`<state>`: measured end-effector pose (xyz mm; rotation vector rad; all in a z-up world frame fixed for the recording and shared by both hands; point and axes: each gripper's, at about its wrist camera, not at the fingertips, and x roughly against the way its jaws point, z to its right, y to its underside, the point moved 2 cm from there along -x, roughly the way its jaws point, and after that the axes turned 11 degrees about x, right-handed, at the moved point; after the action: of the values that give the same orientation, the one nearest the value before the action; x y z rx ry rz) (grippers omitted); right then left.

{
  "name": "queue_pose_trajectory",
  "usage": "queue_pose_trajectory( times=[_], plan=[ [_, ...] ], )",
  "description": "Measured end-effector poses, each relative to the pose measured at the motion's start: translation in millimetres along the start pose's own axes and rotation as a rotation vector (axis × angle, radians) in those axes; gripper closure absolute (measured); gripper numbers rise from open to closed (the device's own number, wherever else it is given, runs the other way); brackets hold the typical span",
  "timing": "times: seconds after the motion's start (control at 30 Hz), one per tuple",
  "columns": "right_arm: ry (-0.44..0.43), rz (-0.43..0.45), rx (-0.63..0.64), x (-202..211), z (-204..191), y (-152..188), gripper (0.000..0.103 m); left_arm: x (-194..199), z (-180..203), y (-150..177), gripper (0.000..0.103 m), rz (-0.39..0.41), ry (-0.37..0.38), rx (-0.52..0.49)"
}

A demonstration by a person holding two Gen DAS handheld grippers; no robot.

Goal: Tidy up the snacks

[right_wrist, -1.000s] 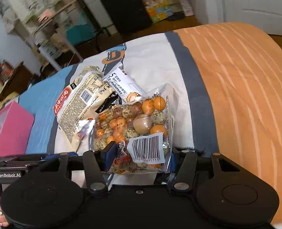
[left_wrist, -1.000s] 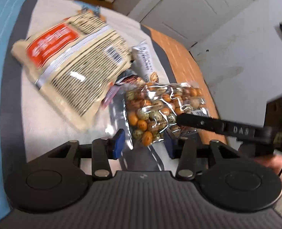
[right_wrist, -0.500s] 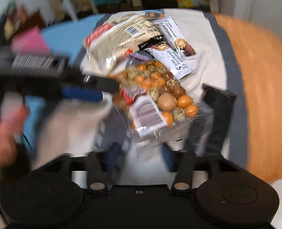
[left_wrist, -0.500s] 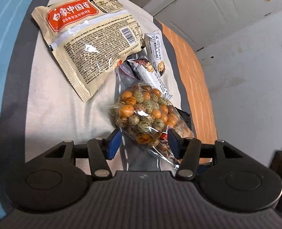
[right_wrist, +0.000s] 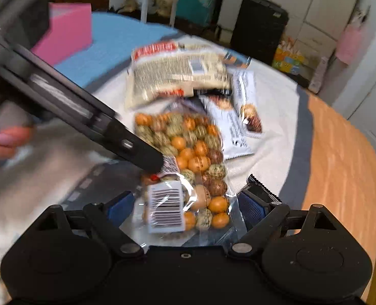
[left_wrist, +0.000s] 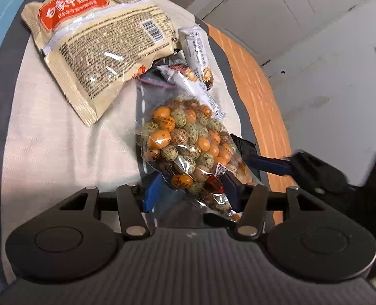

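Note:
A clear bag of orange and speckled coated nuts [left_wrist: 188,147] lies on the bed cover; it also shows in the right wrist view [right_wrist: 188,167]. My left gripper [left_wrist: 191,190] is closed around the bag's near end, blue pads pressing the plastic. My right gripper [right_wrist: 185,207] is open, its pads wide on either side of the bag's barcode end. A large beige noodle packet [left_wrist: 101,48] with an orange label lies beyond the nuts. Two white snack bars [left_wrist: 200,58] lie to its right.
The snacks rest on a white cloth panel [left_wrist: 48,137] of a bed cover with blue, grey and orange stripes. A pink box [right_wrist: 68,33] stands far left in the right wrist view. A black suitcase [right_wrist: 259,28] and white cabinets stand behind the bed.
My left gripper has closed in on the nut bag's end. My right gripper has let go of the bag, opened wide, and swung right. The view is blurred by motion.

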<state>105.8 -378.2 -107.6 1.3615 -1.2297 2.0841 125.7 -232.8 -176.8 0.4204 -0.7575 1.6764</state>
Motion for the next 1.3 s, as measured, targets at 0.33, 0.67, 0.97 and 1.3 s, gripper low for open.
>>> queue_pose_trajectory(
  times=[0.33, 0.67, 0.97, 1.3],
  plan=[
    [-0.020, 0.061, -0.113, -10, -2, -7, 0.013, -5, 0, 5, 0.046, -0.011, 0.013, 0.007],
    [0.031, -0.001, -0.251, 15, -20, -16, 0.017, 17, 4, -1, 0.046, -0.097, 0.062, -0.011],
    [0.034, 0.012, -0.317, 30, -44, -24, 0.018, 48, 11, 0, 0.046, -0.136, 0.014, -0.080],
    [0.027, 0.046, -0.317, 53, -78, -55, 0.018, 105, 15, 1, 0.046, -0.117, -0.034, -0.123]
  ],
)
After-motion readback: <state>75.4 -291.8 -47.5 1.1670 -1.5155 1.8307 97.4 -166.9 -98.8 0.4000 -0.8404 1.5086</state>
